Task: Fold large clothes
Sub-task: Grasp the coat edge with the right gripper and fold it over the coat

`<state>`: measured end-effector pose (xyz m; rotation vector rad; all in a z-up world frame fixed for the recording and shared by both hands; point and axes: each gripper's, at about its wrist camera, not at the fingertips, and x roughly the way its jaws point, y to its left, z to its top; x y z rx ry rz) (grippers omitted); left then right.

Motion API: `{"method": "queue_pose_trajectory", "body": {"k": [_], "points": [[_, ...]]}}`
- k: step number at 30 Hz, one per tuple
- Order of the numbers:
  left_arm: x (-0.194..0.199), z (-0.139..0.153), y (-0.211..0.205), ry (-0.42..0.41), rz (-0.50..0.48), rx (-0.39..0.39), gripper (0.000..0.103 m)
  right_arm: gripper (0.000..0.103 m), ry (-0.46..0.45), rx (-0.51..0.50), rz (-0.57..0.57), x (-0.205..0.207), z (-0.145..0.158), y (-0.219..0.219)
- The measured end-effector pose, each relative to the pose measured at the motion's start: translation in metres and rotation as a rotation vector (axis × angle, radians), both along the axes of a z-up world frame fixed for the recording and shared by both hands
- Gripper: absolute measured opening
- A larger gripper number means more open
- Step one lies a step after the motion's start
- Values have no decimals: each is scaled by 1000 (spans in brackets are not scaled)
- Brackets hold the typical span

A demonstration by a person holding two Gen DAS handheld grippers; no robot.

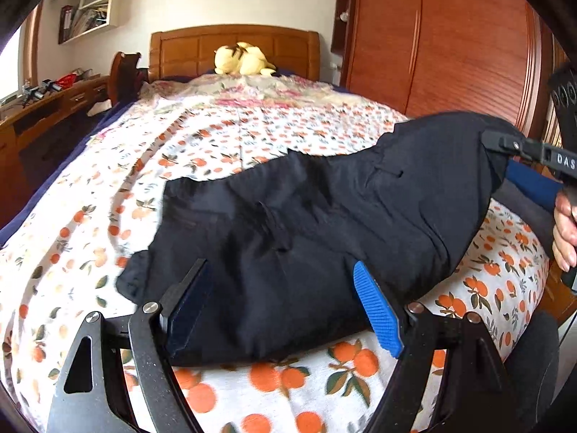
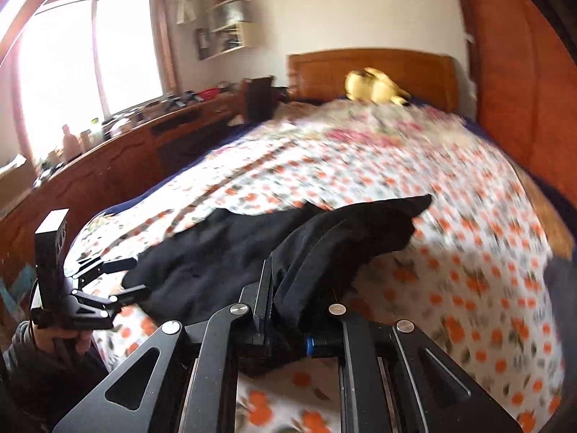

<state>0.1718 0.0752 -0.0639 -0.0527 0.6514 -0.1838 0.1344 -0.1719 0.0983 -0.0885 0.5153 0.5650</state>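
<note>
A large black garment [image 1: 306, 216] lies spread across the bed; in the right wrist view it [image 2: 216, 252] runs from centre to left. My left gripper [image 1: 281, 265] is open, its dark and blue pads [image 1: 378, 310] standing wide to either side of the garment's near edge and not pressing it. From the right wrist view the left gripper [image 2: 142, 277] sits at the cloth's left end. My right gripper [image 1: 490, 139] is shut on the garment's right end and holds it lifted off the bed. Bunched cloth hides part of the right gripper [image 2: 285, 281].
The bed sheet [image 1: 252, 137] has an orange-fruit print. A yellow plush toy [image 1: 241, 59] rests by the wooden headboard [image 1: 187, 43]. A wooden wardrobe [image 1: 450, 36] stands to the right, a cluttered desk [image 2: 119, 144] under the window to the left. A hand [image 1: 564, 231] grips the right tool.
</note>
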Motion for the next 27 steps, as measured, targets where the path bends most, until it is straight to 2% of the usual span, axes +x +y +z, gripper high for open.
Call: {"method": "queue_pose_trajectory", "body": {"k": [6,11,16,21,27], "points": [[-17,1,38,-16,54,-26,81,12,-44,-40,117,5,17,67],[-31,-2,67,-21,115,-21,81,12,-50,-60,219,16,14,123],[-37,-9,94,-5,170,-45,81,12,8,-108,260,38,-19,160],[-38,-11,106,-11,191,-65,81,15,126,-163,279,65,-60,180],[-37,-10,106,-21,186,-65,81,30,156,-151,283,74,-53,185]]}}
